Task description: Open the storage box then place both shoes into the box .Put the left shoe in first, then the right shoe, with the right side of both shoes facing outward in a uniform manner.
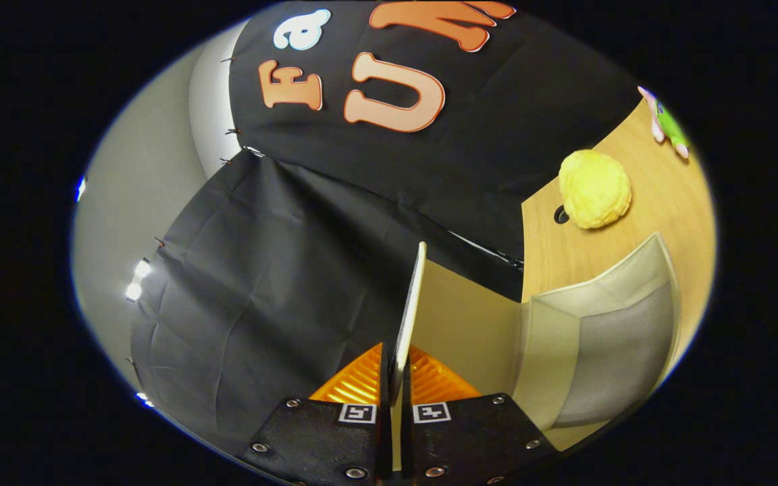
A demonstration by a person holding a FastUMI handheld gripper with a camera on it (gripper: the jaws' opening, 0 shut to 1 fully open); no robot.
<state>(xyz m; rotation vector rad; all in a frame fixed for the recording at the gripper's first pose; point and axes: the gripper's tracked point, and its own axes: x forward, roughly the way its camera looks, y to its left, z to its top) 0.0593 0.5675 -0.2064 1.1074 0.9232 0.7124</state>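
The black cloth fills the left and upper parts of the frame. At the right lies the wooden table. On it, lower right, stands the pale box; what shows of its inside holds nothing. Its lid rises edge-on at lower centre, swung up and open. The gripper is closed on the lid's edge, both fingers pressing it from either side. A yellow lumpy ball sits beyond the box, upper right; farther off lies a small green toy.
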